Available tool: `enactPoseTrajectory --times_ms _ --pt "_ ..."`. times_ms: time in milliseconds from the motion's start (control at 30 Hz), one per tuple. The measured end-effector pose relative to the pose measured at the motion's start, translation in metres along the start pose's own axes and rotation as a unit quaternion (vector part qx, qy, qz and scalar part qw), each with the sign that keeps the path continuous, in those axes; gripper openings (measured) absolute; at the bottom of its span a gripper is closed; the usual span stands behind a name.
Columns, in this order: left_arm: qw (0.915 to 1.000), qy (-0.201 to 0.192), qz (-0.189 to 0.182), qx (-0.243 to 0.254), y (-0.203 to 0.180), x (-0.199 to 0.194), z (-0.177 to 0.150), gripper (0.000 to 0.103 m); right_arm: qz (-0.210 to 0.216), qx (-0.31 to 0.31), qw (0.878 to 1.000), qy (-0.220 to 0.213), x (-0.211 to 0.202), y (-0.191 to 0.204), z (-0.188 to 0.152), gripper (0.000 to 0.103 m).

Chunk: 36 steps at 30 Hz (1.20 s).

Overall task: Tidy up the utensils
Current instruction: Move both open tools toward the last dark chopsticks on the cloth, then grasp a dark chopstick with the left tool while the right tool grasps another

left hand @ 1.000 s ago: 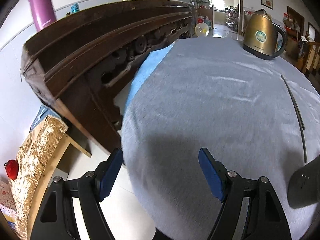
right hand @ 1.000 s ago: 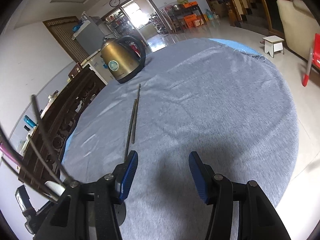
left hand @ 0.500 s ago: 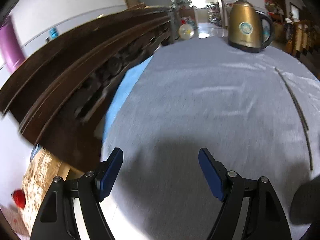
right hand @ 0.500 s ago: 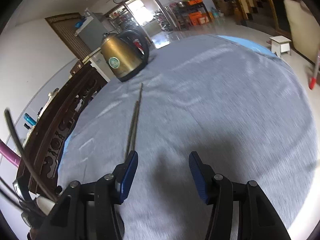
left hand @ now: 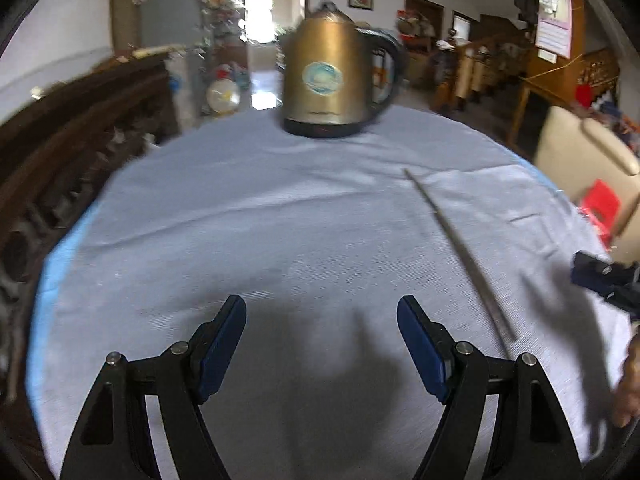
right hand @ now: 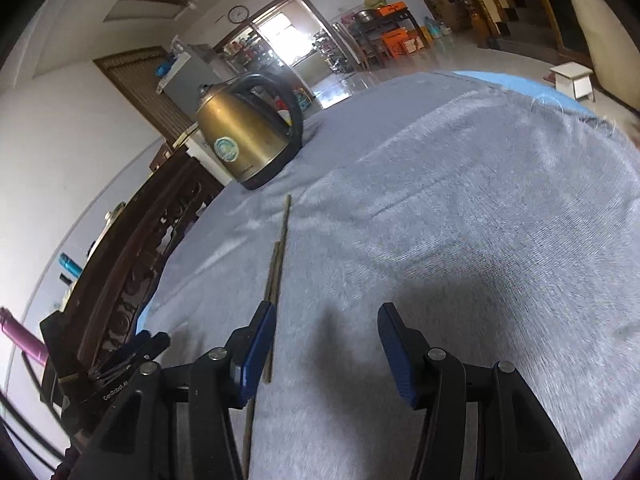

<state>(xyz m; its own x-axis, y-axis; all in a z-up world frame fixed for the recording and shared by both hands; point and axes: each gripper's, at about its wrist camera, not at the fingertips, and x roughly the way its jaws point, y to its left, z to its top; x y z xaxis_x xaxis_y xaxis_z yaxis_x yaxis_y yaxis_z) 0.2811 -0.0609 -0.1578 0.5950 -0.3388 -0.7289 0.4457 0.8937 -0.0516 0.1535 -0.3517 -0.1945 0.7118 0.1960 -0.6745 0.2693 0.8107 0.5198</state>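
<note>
Hovering over the grey-clothed counter (left hand: 280,240), left claw (left hand: 320,344) released, empty. Right claw (right hand: 326,344) released, empty. Chopsticks (right hand: 278,272) lie flat at centre-left of the right-wrist frame, beside its left finger. Kettle (left hand: 332,84) upper centre, left-wrist frame.

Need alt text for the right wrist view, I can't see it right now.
An open right hand-held gripper hovers over a grey tablecloth, with a pair of chopsticks lying just beside its left finger. They point toward a brass-coloured kettle at the table's far edge.
</note>
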Motion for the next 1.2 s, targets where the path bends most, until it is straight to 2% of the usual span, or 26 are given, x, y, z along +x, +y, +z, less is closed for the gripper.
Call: enactPoseTrajectory --times_ms 233,433,567,667,800,933,1133,1200 --pt "0.996 0.024 -0.086 0.002 -0.026 0.025 0.012 0.078 0.009 0.036 0.999 -0.004 0.012 -0.019 0.0 0.056" --pt "0.9908 0.068 -0.108 0.045 -0.056 0.047 0.015 0.078 0.014 0.043 0.999 -0.004 0.013 -0.024 -0.001 0.056" --pt "0.9867 0.09 -0.107 0.082 -0.076 0.052 0.007 0.078 0.017 0.045 0.999 -0.003 0.014 -0.026 -0.001 0.056" --pt "0.9857 0.091 -0.096 0.105 -0.087 0.054 0.005 0.079 0.02 0.047 0.999 -0.002 0.015 -0.026 0.0 0.056" --pt "0.9861 0.09 -0.093 0.104 -0.088 0.053 0.005 0.079 0.022 0.049 0.999 -0.001 0.014 -0.028 0.0 0.056" --pt "0.987 0.092 -0.053 0.121 -0.094 0.06 0.008 0.086 0.024 0.052 0.998 -0.002 0.013 -0.029 0.0 0.056" --pt "0.9919 0.095 -0.029 0.079 -0.078 0.072 0.023 0.085 0.026 0.054 0.998 -0.001 0.014 -0.03 0.0 0.057" --pt "0.9935 0.089 -0.021 0.067 -0.071 0.076 0.029 0.08 0.025 0.051 0.998 -0.001 0.014 -0.028 0.0 0.057"
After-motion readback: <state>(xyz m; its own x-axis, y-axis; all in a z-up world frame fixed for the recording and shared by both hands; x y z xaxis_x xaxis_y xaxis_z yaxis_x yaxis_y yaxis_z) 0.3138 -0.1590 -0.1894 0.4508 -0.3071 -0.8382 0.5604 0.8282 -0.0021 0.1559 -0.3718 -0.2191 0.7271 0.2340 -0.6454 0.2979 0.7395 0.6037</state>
